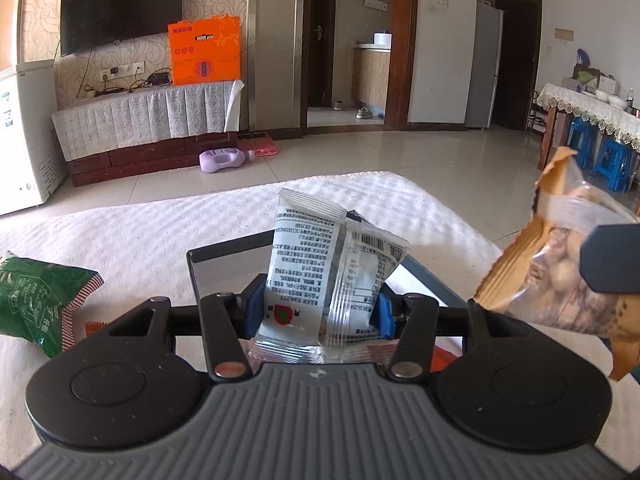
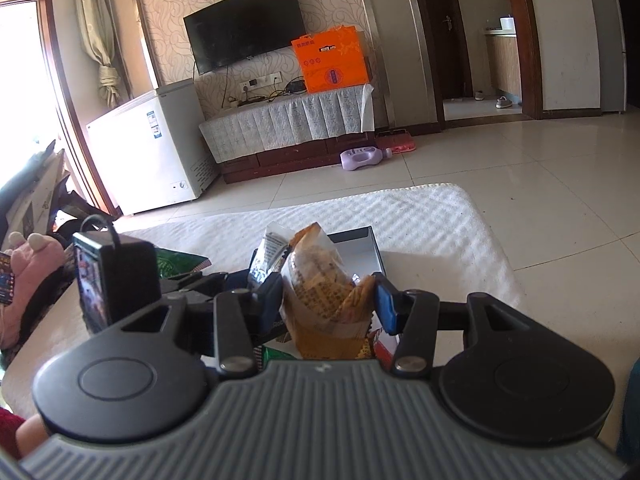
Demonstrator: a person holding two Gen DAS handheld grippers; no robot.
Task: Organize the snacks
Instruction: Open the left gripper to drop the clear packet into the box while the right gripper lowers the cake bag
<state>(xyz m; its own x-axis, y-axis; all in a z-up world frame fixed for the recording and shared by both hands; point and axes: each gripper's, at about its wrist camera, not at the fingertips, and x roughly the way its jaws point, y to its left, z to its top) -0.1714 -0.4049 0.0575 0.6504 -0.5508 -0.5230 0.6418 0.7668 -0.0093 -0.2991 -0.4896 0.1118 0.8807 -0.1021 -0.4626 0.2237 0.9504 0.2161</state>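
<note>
Above the open dark box [image 1: 224, 252] on the white cloth, we held a clear printed packet [image 1: 320, 280] pinched in our left gripper [image 1: 318, 308] and an orange-edged packet [image 2: 320, 280] in our right gripper [image 2: 326, 300], judging the crowded packets might snag and drop outside.

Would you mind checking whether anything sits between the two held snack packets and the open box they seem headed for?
Nothing visible blocks either one. The left gripper holds the clear white packet right over the open box, and the right gripper holds the orange snack packet just before it. The box's floor is partly hidden.
</note>
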